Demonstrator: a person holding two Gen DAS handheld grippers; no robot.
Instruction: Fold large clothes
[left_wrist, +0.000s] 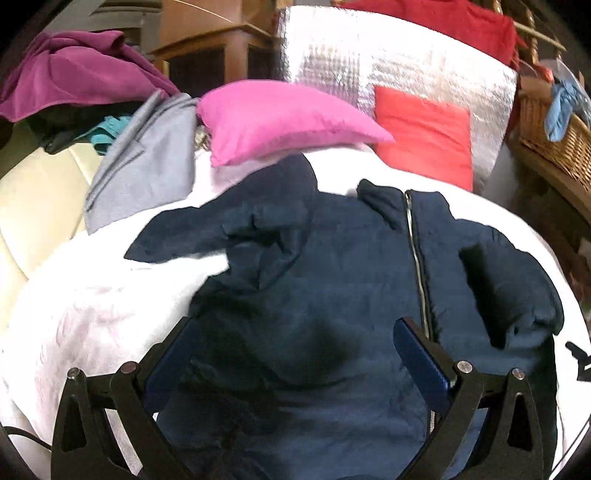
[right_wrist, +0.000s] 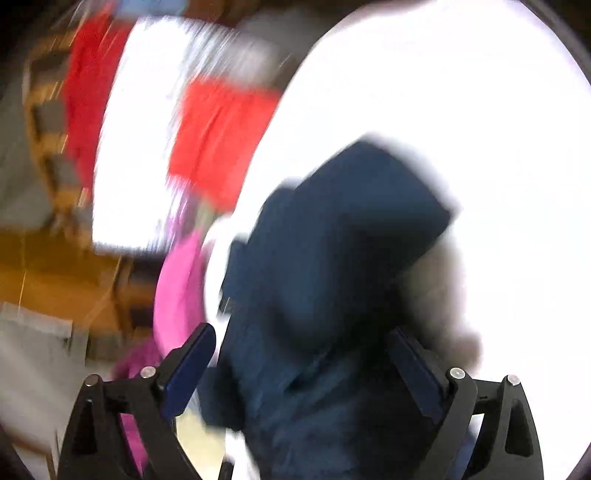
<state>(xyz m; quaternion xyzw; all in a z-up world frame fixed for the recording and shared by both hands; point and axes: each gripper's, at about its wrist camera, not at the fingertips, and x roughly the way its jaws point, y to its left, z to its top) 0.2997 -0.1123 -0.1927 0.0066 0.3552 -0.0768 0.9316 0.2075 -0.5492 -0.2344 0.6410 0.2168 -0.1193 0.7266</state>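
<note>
Navy zip-up padded jacket (left_wrist: 332, 280) spread on the white bed sheet (left_wrist: 92, 314), fold just starting.

Both our left claw (left_wrist: 295, 343) and right claw (right_wrist: 303, 354) hover over it, jaws apart, holding nothing; we'd guess a sleeve needs pinching next.

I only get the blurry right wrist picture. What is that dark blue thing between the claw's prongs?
Observer: A navy jacket, lying spread on a white sheet, seen sharply in the left wrist view.
Operator: Is it fastened?
Observer: A zipper runs down its front; it looks closed.
Operator: And that pink smear beside it?
Observer: A pink pillow, lying beyond the jacket's collar end.
Operator: Is the other claw gripping anything?
Observer: No, the left claw is open over the jacket.
</note>
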